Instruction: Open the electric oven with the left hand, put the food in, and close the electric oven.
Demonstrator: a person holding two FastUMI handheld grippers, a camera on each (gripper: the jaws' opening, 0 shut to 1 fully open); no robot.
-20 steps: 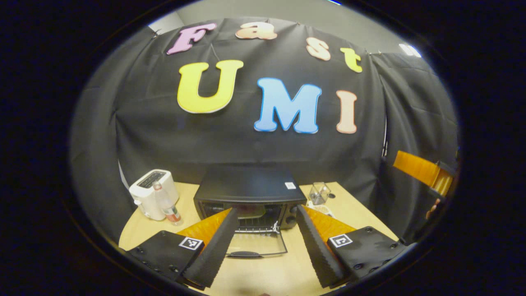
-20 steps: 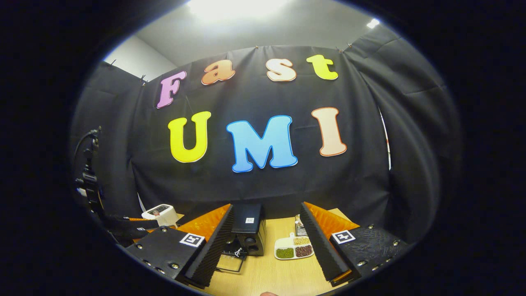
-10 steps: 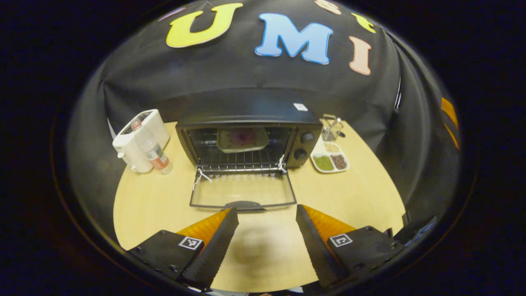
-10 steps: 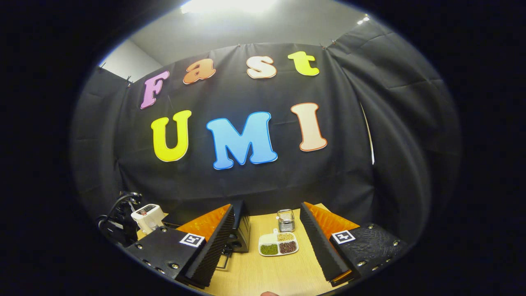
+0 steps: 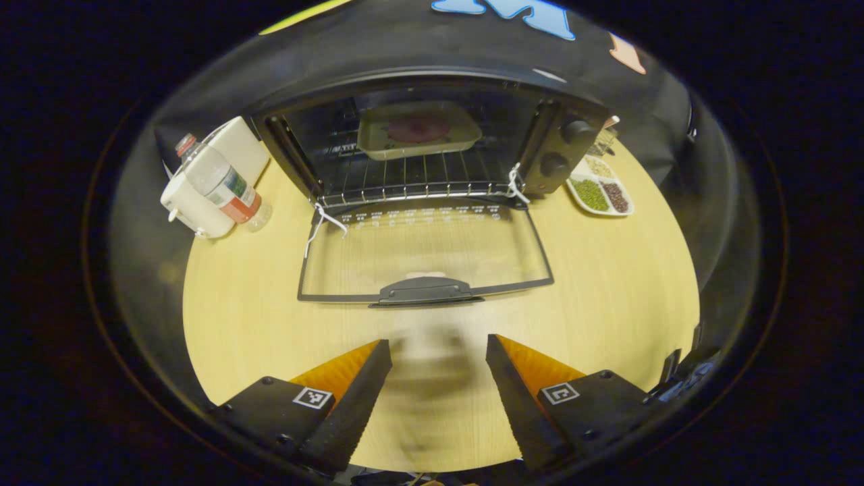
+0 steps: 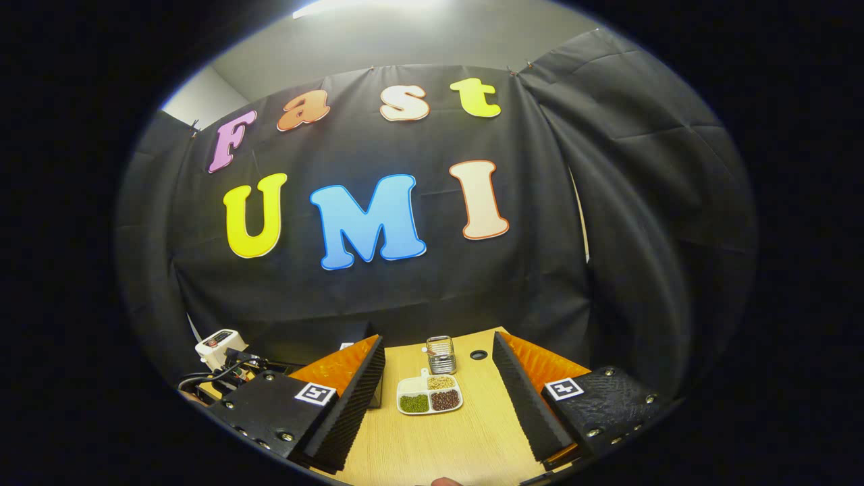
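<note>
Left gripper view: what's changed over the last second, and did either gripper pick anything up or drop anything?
The left gripper tilted down and closed in on the oven's lowered door, its handle now just ahead of the open fingers. The right gripper swung right, from the oven toward the divided dish. Nothing was taken or let go. The door stays down, the tray inside on the rack, both grippers open and empty.

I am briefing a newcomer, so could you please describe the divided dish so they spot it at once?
Start at the black oven with its door folded down. Just right of its knobs, on the table, lies a white divided dish. It alone holds little heaps of green, dark red and pale grains.
</note>
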